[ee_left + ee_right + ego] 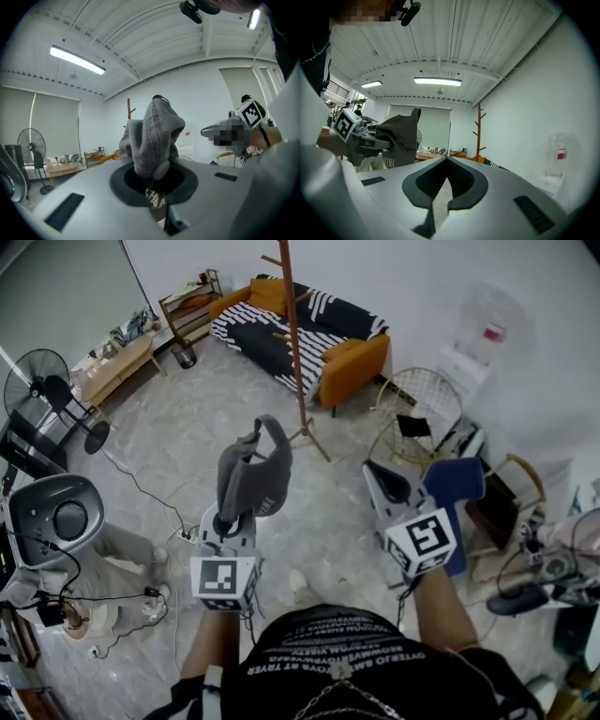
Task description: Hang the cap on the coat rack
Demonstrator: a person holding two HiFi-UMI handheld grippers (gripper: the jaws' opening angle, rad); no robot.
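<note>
While the grey cap (pixel 253 470) is clamped upright in the left gripper (pixel 226 519), the right gripper (pixel 380 474) is seen beside it, its jaws pressed together on nothing. Well beyond both, the wooden coat rack (pixel 294 343) is stood before a striped sofa (pixel 337 315).

The coat rack (pixel 292 343), ahead of the left gripper (pixel 230 521), is cut off at its top by the head view's upper edge. The cap (pixel 152 136) has its lower edge hidden inside that gripper, and its white print is unreadable. In the left gripper view the cap hides most of the coat rack beyond it.
</note>
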